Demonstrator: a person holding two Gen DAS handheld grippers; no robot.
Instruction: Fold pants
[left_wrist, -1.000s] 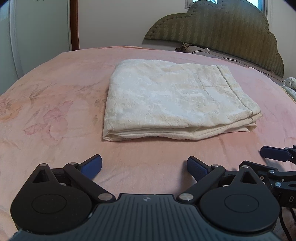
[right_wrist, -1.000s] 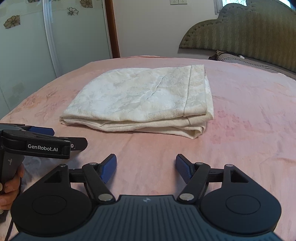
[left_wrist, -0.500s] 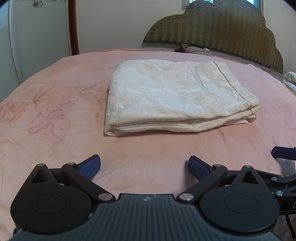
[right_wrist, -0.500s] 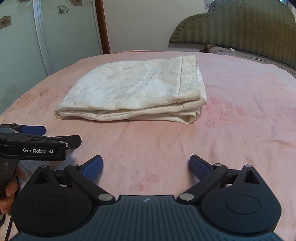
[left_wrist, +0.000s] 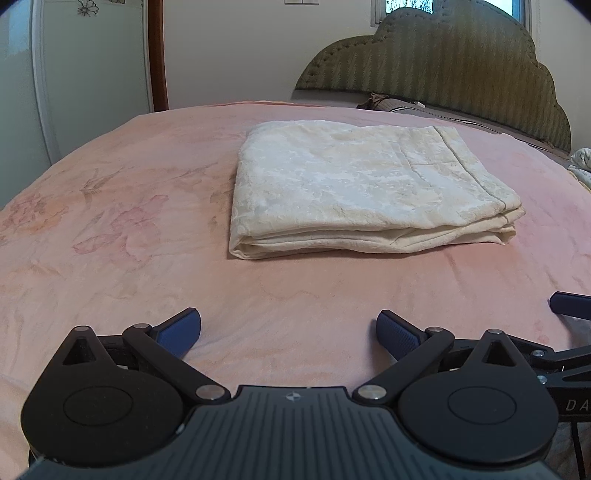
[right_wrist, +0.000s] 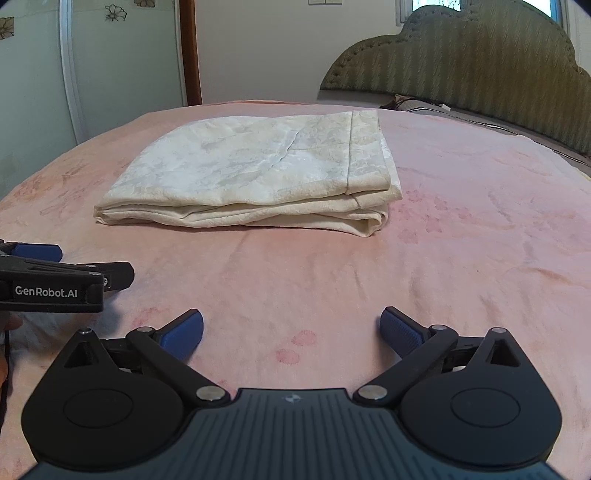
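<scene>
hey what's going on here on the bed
A person holds a gripper in each hand over a pink bedspread. The cream pants lie folded in a neat stack on it, untouched. The left gripper and the right gripper are both open and empty, short of the pants; the right's jaws have just been opening. The folding looks done.

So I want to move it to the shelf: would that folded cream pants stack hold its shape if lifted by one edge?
Probably not. The folded pants are soft cloth in loose layers, visibly gaping along the near edge, so they would likely droop and unfold. They look light, and may slide as one stack across the pink bedspread.
</scene>
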